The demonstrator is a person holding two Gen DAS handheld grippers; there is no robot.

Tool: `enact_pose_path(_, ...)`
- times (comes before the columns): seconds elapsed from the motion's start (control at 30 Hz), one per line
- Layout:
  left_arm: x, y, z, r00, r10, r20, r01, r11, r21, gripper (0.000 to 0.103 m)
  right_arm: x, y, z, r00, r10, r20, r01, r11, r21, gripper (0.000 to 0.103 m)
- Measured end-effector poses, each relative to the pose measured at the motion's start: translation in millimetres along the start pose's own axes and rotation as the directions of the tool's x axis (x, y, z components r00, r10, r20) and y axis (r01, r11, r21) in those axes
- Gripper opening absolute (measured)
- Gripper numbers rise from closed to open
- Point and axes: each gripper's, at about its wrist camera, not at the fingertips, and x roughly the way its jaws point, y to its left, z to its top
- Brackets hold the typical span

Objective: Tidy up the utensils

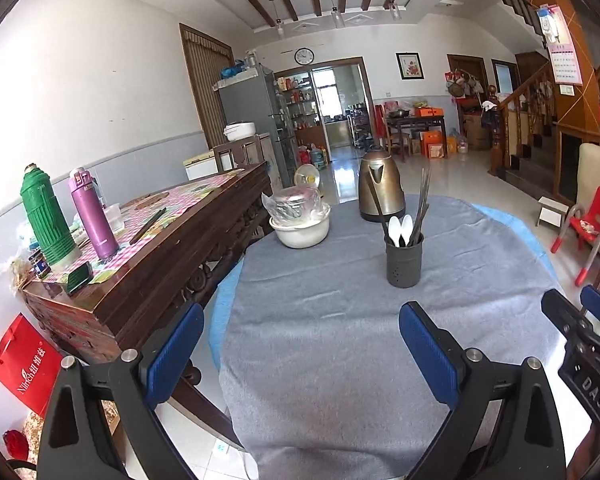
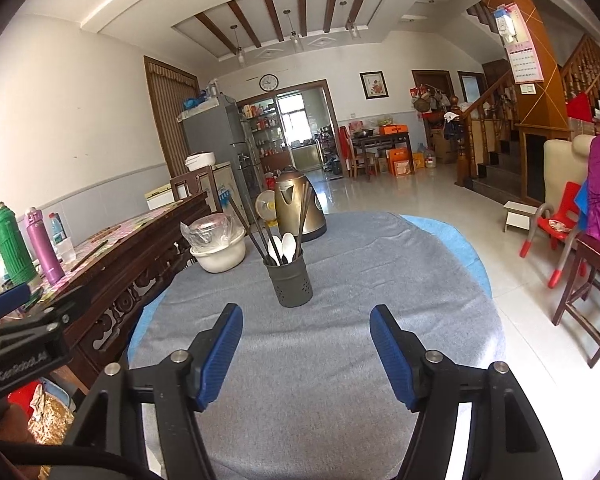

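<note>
Ahead of both wide-open, empty grippers, left gripper (image 1: 300, 344) and right gripper (image 2: 306, 344), the holder (image 2: 293, 282) already contains 2 spoons (image 2: 283, 247) and chopsticks (image 2: 305, 210); nothing looks left.

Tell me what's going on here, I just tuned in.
Nothing is being held. The left gripper and right gripper are both open, empty, above the gray cloth. The utensils look already sorted: chopsticks and white spoons stand in the dark holder. Behind it sit a kettle and a covered bowl.
</note>
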Motion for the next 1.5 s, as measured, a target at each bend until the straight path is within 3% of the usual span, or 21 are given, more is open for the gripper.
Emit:
enact_pose_path(0.23,-0.5,14.6,-1.7,1.0,0.018,0.004,-0.018,1.0,-0.02,0.098,8.0,7.5,-0.6,1.0,-0.011,-0.005,0.011,1.0,0.029,0.069)
enact_pose_path(1.5,-4.0,30.0,-6.4,0.999,0.045,0.009,-0.044,0.997,-0.066,0.098,-7.6,39.5,-7.6,0.998,0.003,0.066,0.002,0.997,-0.074,0.069)
